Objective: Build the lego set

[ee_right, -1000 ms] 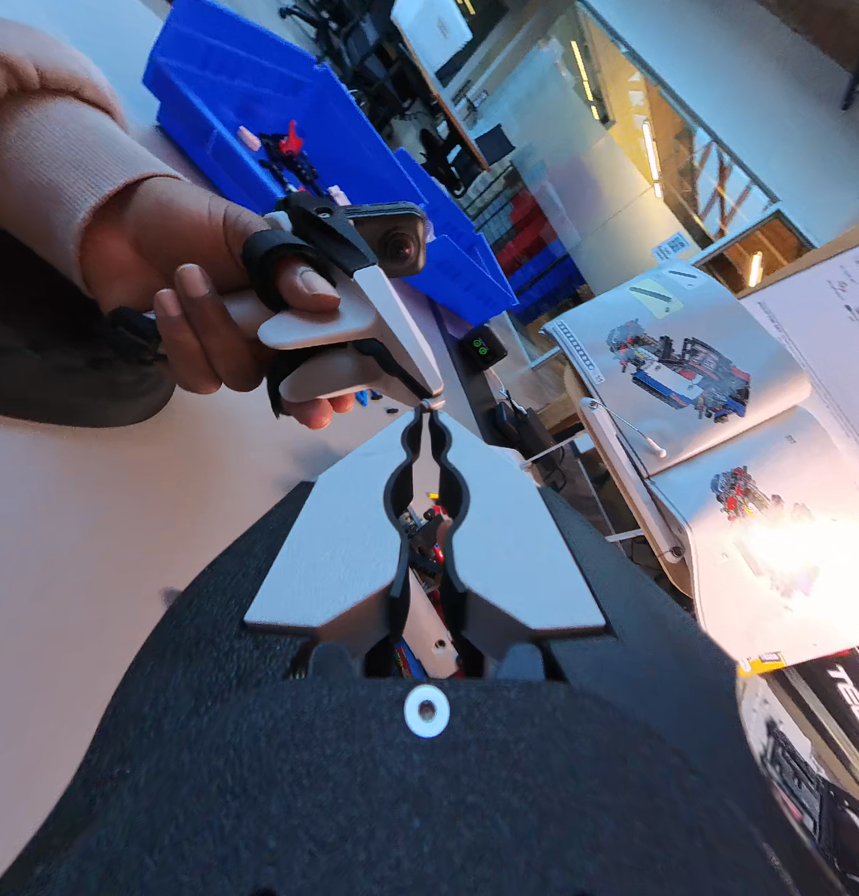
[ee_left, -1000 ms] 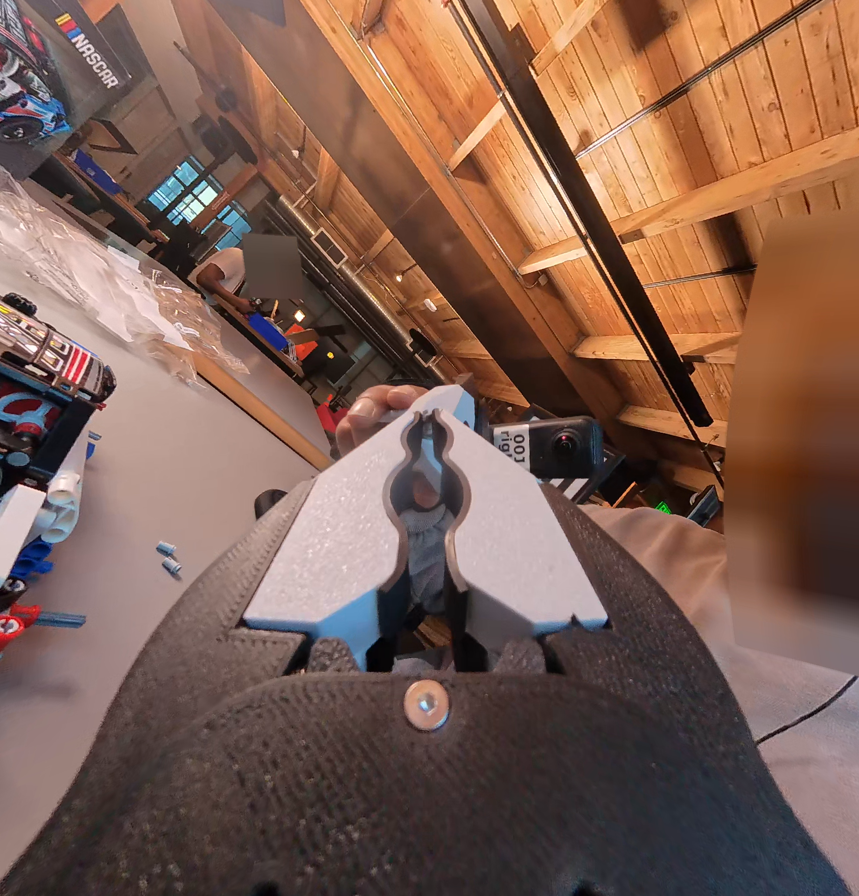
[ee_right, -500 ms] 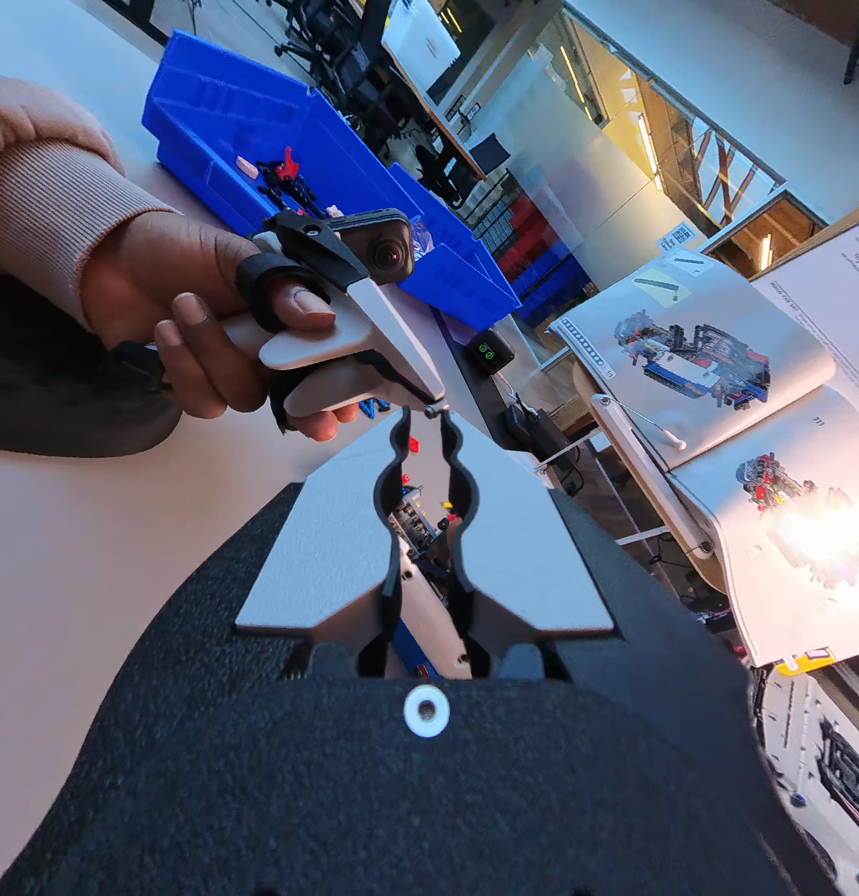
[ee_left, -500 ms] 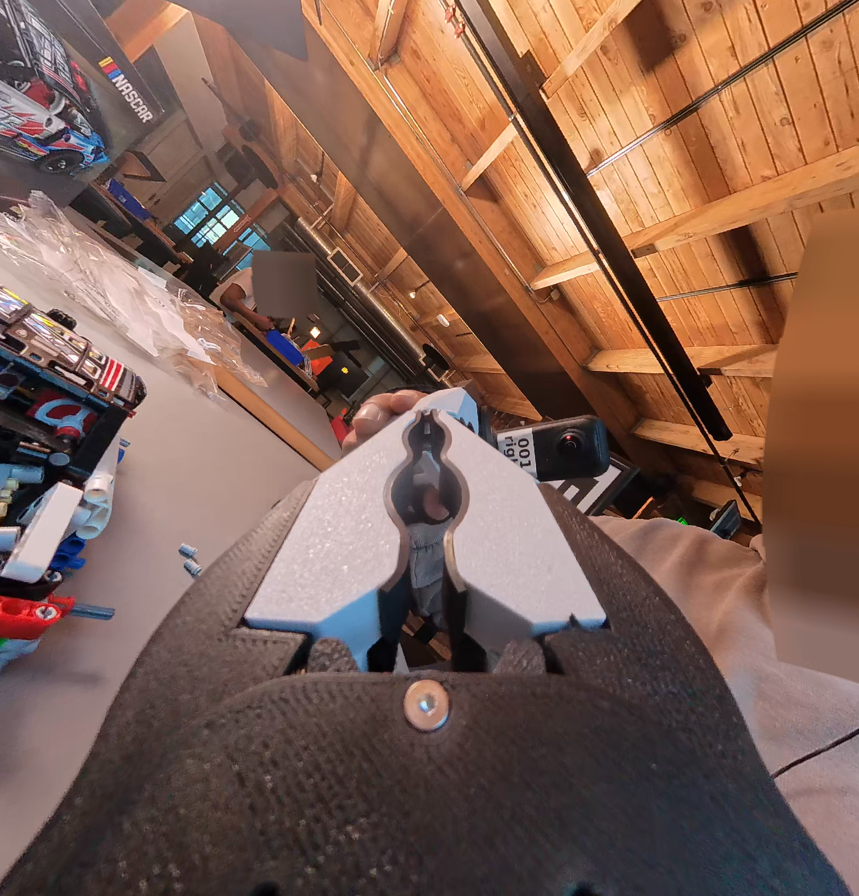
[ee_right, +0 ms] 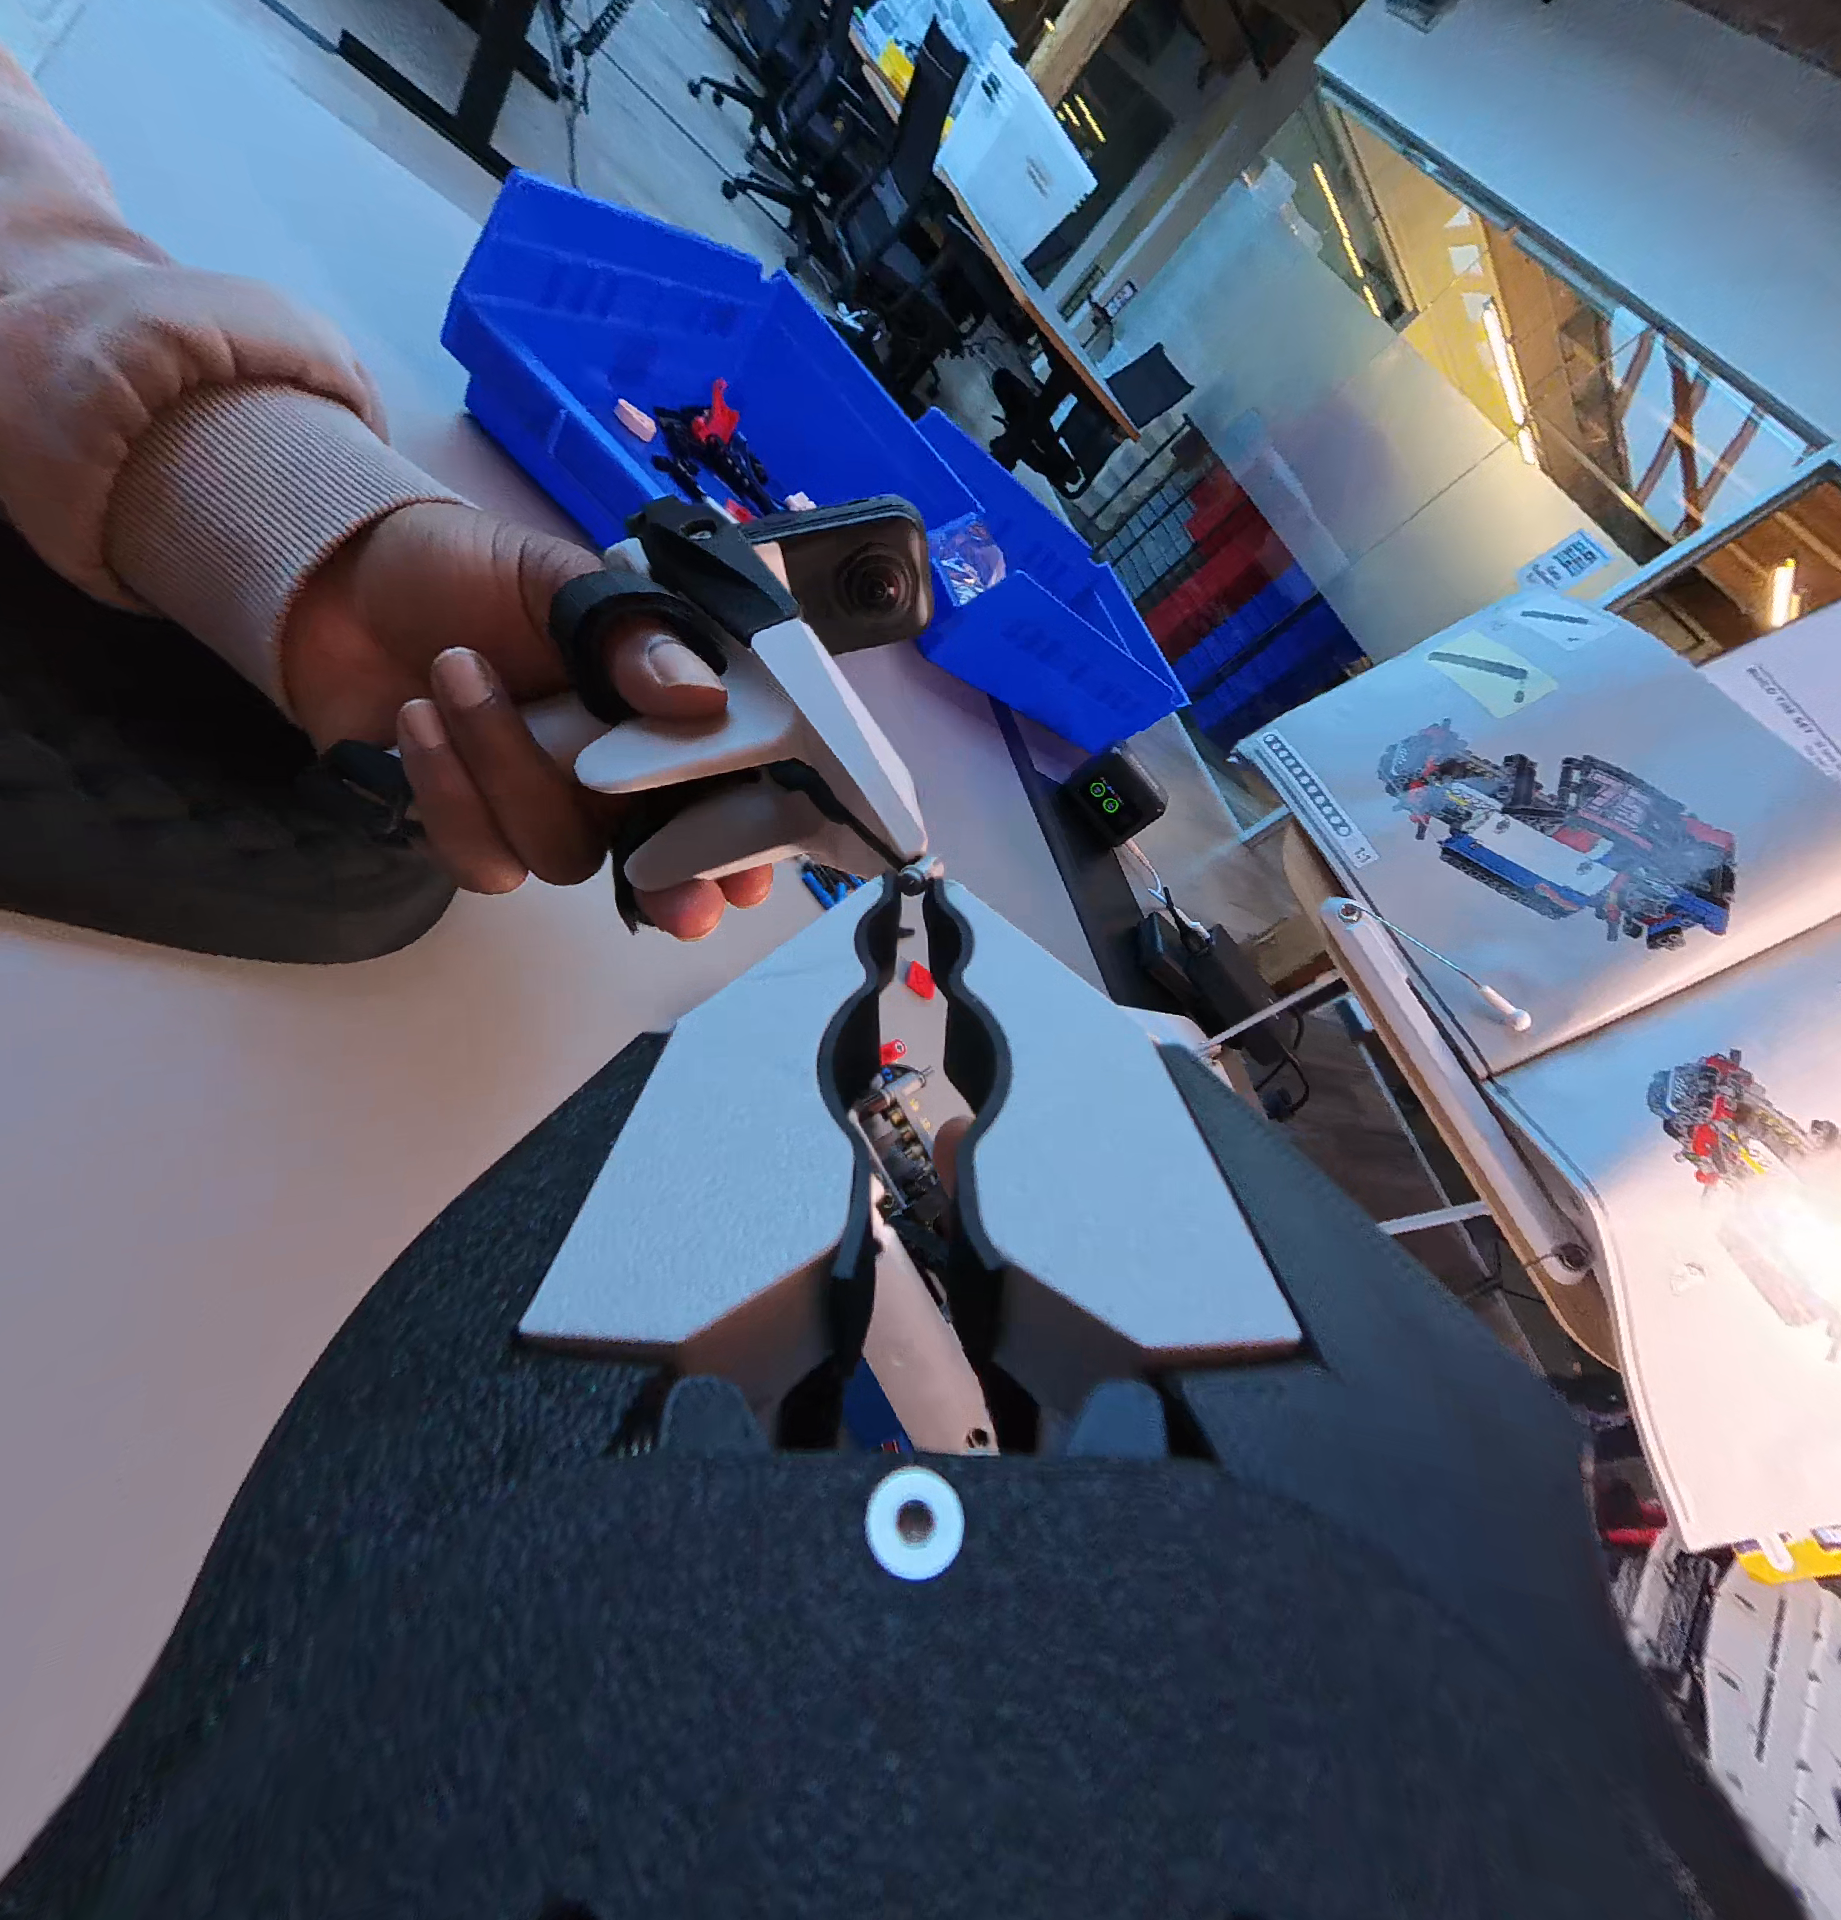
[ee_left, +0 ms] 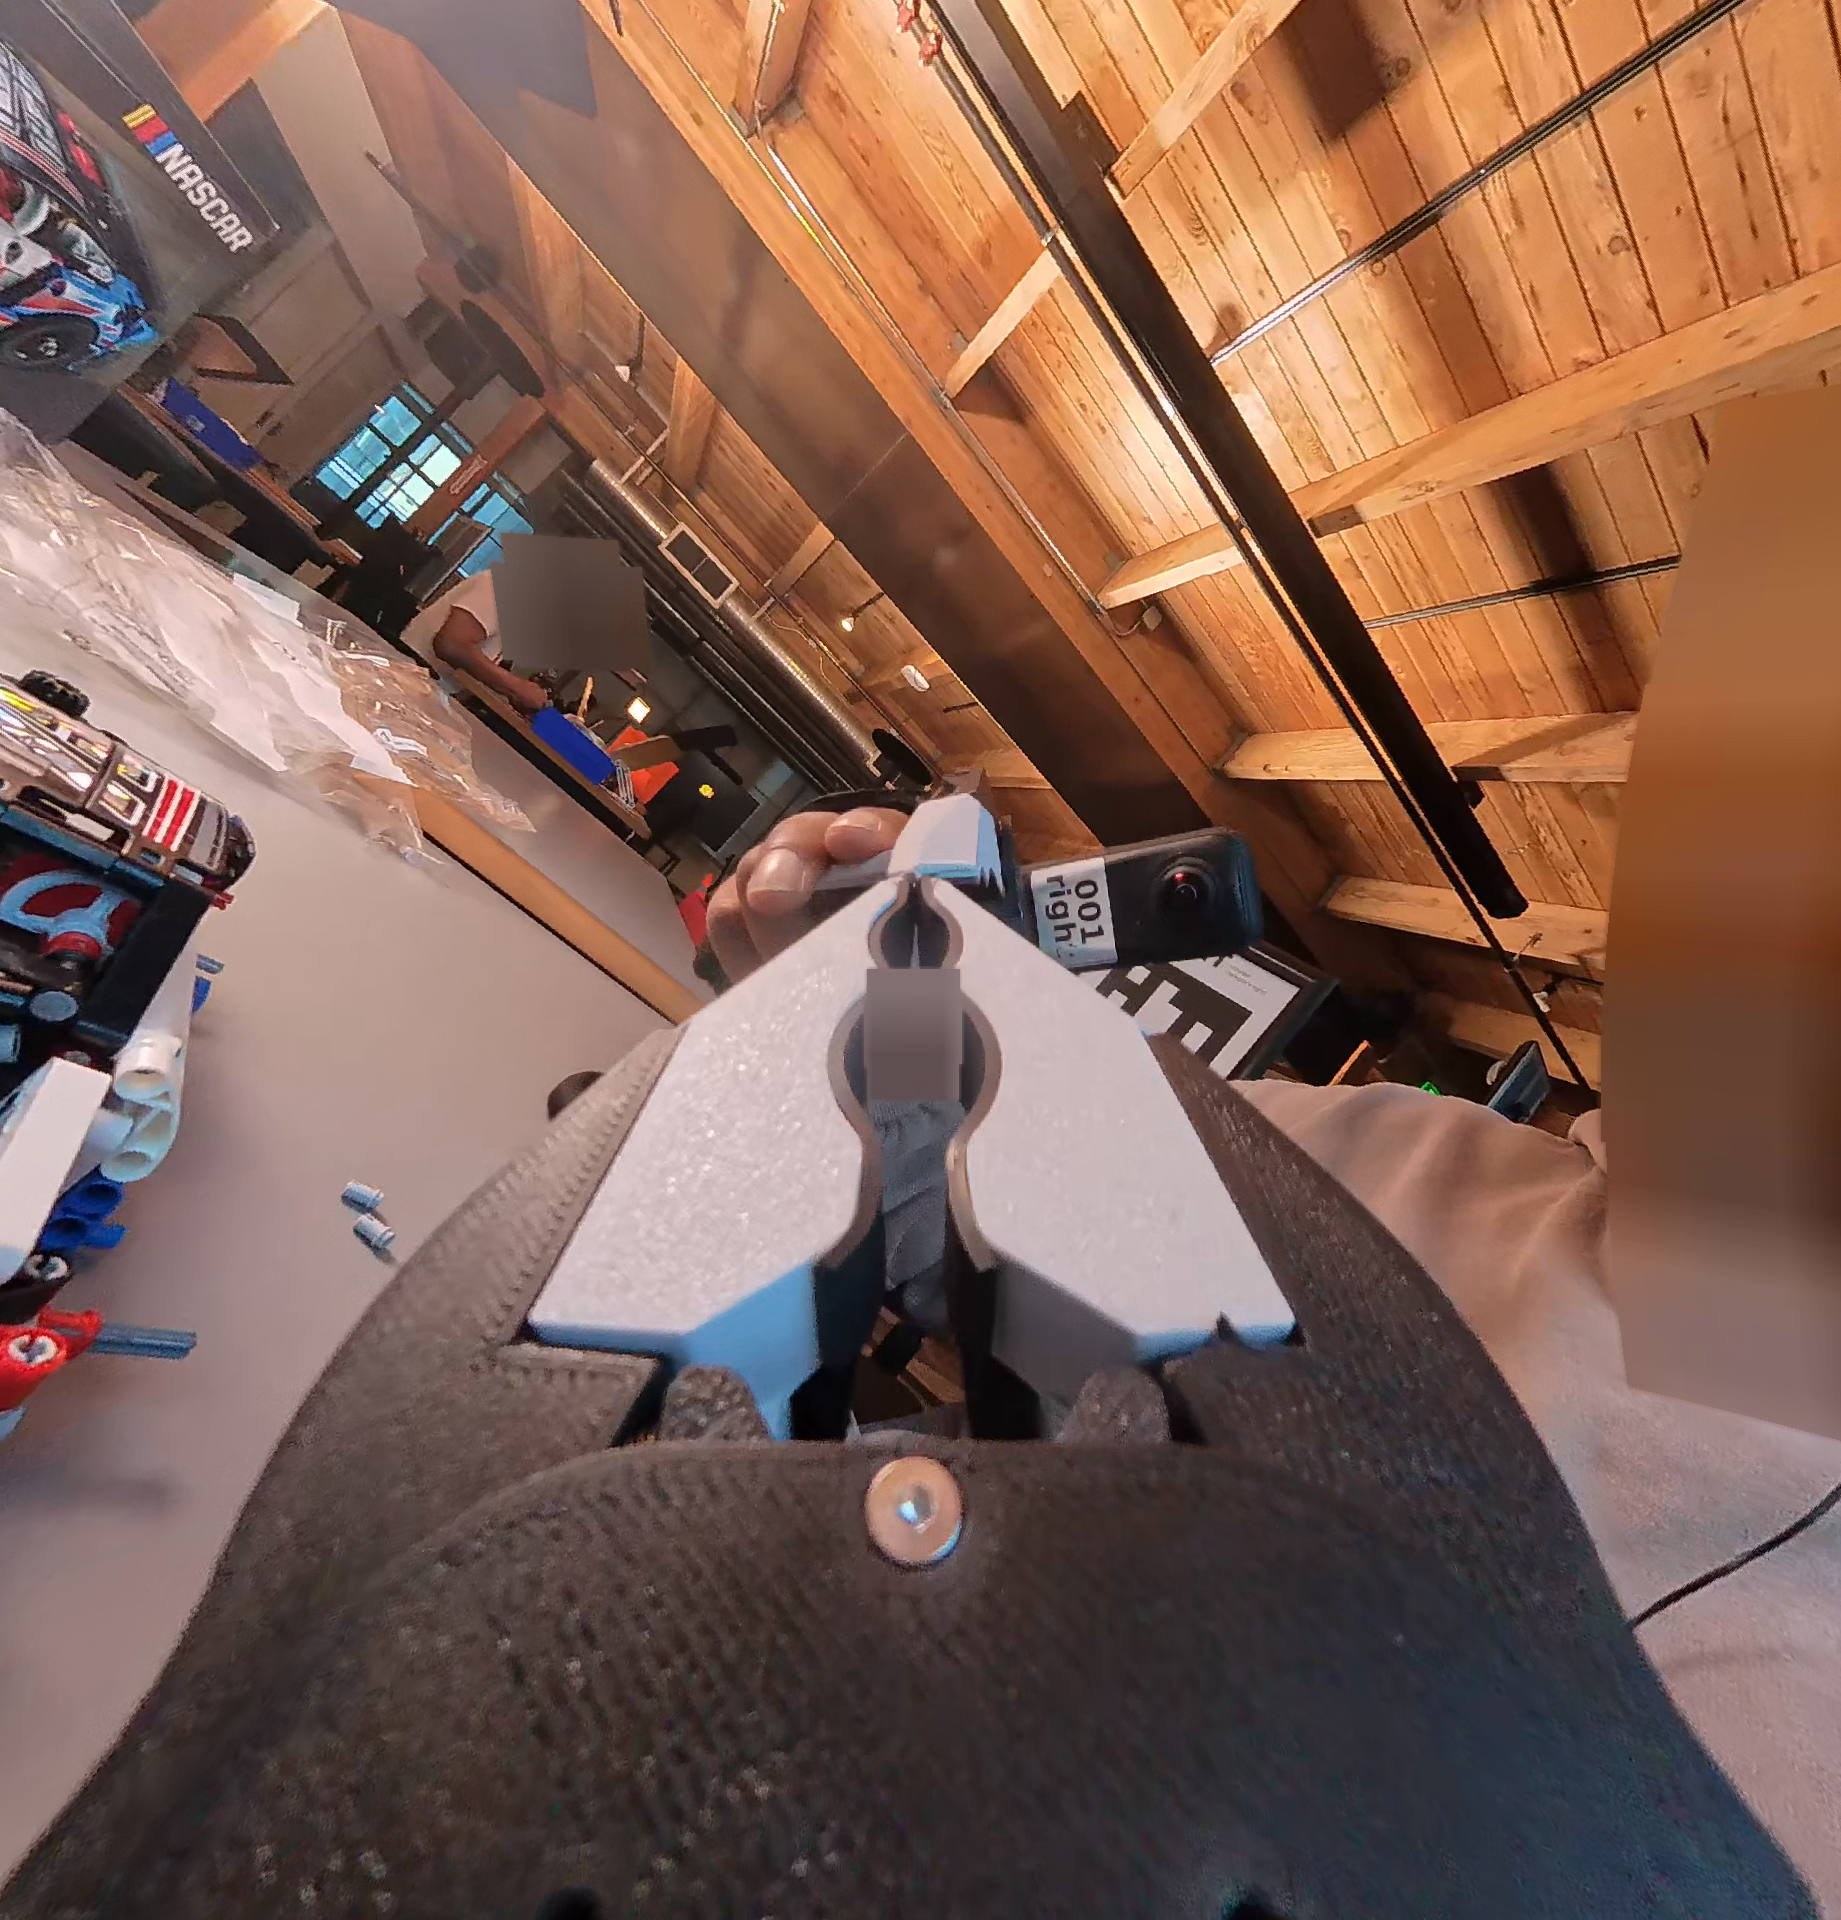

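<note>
In the right wrist view my right gripper (ee_right: 916, 883) has its tips closed around a tiny grey Lego piece (ee_right: 917, 871). My left gripper (ee_right: 908, 854), held in a hand (ee_right: 459, 644), comes in from the left, and its shut tips pinch the same piece. In the left wrist view the left gripper (ee_left: 914, 885) is shut, with the right gripper (ee_left: 947, 847) just beyond its tips; the piece is hidden there. The partly built Lego car (ee_left: 95, 831) stands on the grey table (ee_left: 396, 1018) at the left. Part of the model (ee_right: 900, 1132) shows through the right jaws.
Two small light-blue pins (ee_left: 365, 1210) and a red part (ee_left: 22, 1351) lie near the car. Empty plastic bags (ee_left: 220, 644) and the set's box (ee_left: 54, 208) are behind it. Blue bins (ee_right: 739, 343) with loose parts, a small black device (ee_right: 1111, 798) and the open instruction booklet (ee_right: 1570, 810) lie ahead. My left and right fingertips are right by each other. Both grippers' tips are roughly 15 cm from the partly built Lego car (ee_left: 95, 831).
The right jaws opened half a second ago and have closed again around the tiny piece at the left gripper's tips. Both grippers stay tip to tip, and both views have shifted slightly.
</note>
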`<move>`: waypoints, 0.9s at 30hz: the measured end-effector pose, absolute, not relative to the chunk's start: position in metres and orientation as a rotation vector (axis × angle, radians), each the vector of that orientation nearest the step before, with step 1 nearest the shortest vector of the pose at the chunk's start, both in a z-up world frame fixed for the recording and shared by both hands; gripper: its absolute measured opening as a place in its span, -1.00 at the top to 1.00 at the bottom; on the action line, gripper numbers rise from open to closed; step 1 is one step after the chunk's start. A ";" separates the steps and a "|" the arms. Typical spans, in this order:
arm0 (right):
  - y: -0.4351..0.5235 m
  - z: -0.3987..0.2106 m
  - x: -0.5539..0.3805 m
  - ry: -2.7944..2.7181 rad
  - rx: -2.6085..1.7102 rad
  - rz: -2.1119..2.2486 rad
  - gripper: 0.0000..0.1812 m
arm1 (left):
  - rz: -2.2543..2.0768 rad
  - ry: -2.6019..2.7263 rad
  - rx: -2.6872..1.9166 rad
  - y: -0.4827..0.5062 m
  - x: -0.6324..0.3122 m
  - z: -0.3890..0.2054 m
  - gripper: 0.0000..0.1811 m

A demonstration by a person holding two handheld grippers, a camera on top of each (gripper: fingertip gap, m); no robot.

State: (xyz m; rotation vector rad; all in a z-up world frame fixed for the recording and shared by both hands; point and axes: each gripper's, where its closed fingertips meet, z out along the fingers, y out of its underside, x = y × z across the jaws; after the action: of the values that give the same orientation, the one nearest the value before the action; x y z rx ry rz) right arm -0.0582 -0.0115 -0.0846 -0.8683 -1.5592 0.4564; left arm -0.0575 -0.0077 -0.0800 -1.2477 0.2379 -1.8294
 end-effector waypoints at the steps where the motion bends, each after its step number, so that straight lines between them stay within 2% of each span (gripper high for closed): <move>1: -0.014 -0.083 -0.056 -1.585 -0.854 0.479 0.97 | -1.828 0.244 -1.254 -0.008 -0.057 -0.081 1.00; 12: -0.010 -0.084 -0.048 -1.649 -0.906 0.550 0.97 | -1.785 0.286 -1.284 -0.006 -0.054 -0.088 1.00; 15: -0.008 -0.095 -0.047 -1.654 -0.941 0.567 0.97 | -1.766 0.316 -1.310 -0.006 -0.051 -0.091 0.85; 17: -0.008 -0.100 -0.046 -1.660 -0.951 0.570 0.97 | -1.744 0.336 -1.336 -0.004 -0.049 -0.095 0.82; 27: -0.012 -0.110 -0.047 -1.707 -0.956 0.561 0.97 | -1.669 0.434 -1.389 -0.008 -0.040 -0.103 0.93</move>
State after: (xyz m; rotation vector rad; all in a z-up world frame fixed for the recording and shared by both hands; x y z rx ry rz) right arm -0.0468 -0.0123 -0.1098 -0.9564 -1.7074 0.5609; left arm -0.0404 -0.0083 -0.1034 -1.3893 0.4342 -1.6685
